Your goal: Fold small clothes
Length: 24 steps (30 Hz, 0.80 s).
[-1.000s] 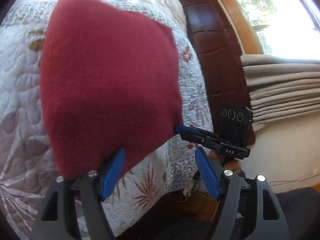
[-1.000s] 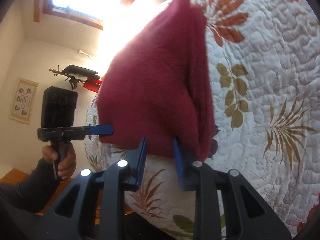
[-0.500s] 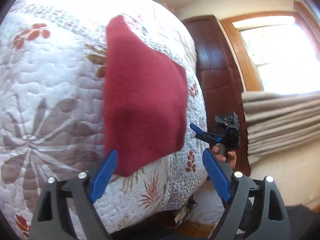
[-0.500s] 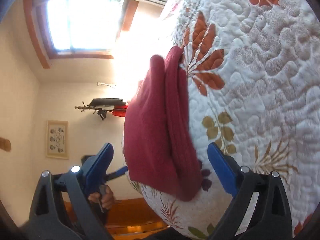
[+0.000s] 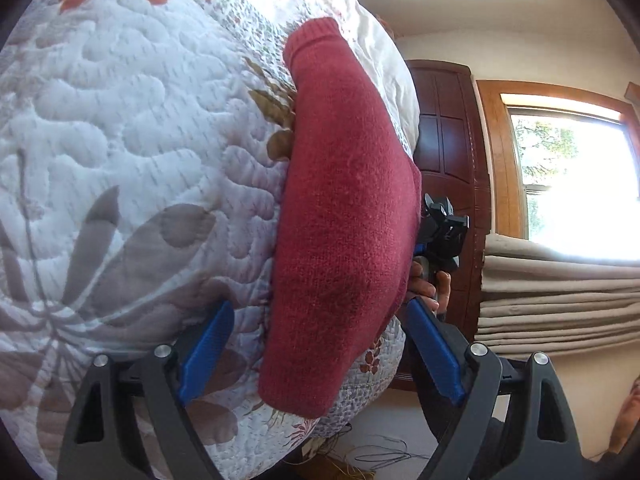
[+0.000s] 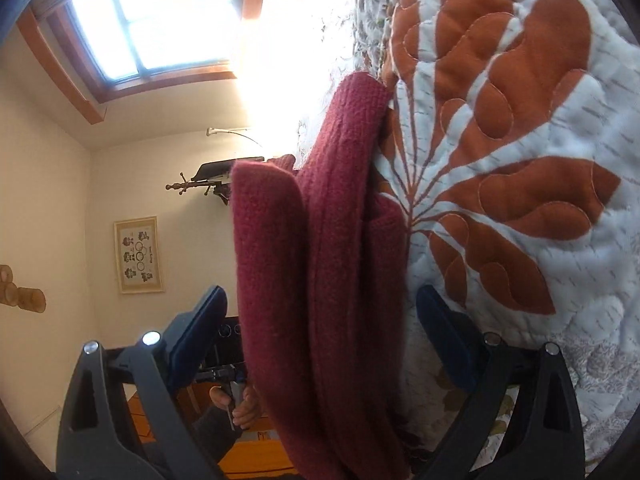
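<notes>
A dark red knitted garment (image 5: 340, 220) lies folded in layers on the quilted bedspread (image 5: 120, 140), close to the bed's edge. My left gripper (image 5: 320, 352) is open, its blue fingers (image 5: 208, 344) standing either side of the garment's near end without closing on it. In the right wrist view the same garment (image 6: 320, 280) shows its stacked folds edge-on, and my right gripper (image 6: 324, 340) is open wide around that end. The right gripper's body (image 5: 440, 232) and the hand holding it show past the garment in the left wrist view.
The white quilt (image 6: 520, 160) with orange and grey leaf prints covers the bed. A dark wooden door (image 5: 448, 152), a bright window (image 5: 572, 176) and folded beige blinds (image 5: 560, 304) stand beyond the bed. A framed picture (image 6: 139, 255) and a coat rack (image 6: 192, 186) are on the far wall.
Both grippers have let go of the garment and opened wide. They then dropped lower and closer, so the folded garment now lies on the quilt between their fingers.
</notes>
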Motion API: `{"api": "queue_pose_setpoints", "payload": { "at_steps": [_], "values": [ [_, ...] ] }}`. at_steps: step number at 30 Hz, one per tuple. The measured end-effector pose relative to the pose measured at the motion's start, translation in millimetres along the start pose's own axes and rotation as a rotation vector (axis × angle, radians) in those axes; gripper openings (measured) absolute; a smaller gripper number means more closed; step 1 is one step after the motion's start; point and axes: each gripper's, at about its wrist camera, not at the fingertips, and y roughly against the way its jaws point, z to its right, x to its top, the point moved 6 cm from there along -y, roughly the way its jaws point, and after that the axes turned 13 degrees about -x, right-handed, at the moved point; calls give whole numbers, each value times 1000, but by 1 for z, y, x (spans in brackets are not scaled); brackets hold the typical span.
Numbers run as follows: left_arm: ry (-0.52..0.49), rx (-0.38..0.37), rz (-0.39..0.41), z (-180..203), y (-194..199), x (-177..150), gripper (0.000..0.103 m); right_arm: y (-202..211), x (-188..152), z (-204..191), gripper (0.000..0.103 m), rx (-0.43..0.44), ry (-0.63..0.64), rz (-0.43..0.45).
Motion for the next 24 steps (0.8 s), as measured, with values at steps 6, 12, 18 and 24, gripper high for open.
{"api": "queue_pose_setpoints", "payload": {
  "at_steps": [6,12,18,24],
  "values": [
    [-14,-45,-99,2,-21,-3,88,-2,-5,-22,92,38,79,-32],
    [-37,-67,-148,8,-45,-2,88,-22,3,-36,79,82,118,-81],
    [7,26,-102,-2,-42,2,41,-27,8,-38,49,50,99,-52],
    [-26,11,-86,19,-30,6,29,-22,4,-70,46,-11,138,14]
  ]
}}
